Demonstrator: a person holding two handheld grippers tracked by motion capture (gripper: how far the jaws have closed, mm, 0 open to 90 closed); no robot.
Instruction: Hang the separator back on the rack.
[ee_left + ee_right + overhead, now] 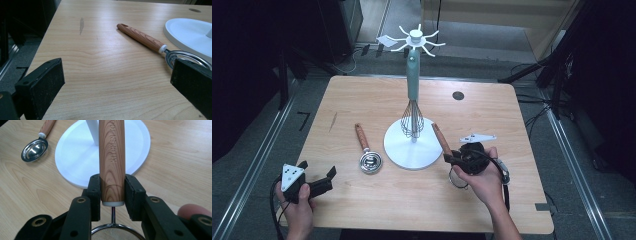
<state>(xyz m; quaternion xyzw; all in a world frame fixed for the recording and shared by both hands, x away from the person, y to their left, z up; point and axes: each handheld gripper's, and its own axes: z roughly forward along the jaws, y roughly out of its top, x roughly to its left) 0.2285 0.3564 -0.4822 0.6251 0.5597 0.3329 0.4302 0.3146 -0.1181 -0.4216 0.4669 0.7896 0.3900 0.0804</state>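
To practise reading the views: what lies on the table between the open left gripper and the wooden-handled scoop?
Nothing: in the left gripper view, only bare table separates the left gripper from the scoop.

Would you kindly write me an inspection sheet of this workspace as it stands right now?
Surface: wooden table, one dark streak near its left edge.
Job's things: strainer with a wooden handle, gripped at the handle's lower end; white hanging stand with a whisk hung on it.
Clutter: wooden-handled scoop lying flat left of the stand.
Grippers: right gripper shut on the strainer handle; left gripper open, resting low near the table's front left corner.
Cables: one trails from each gripper toward the person.
Surroundings: dark stands and floor cables beyond the table.
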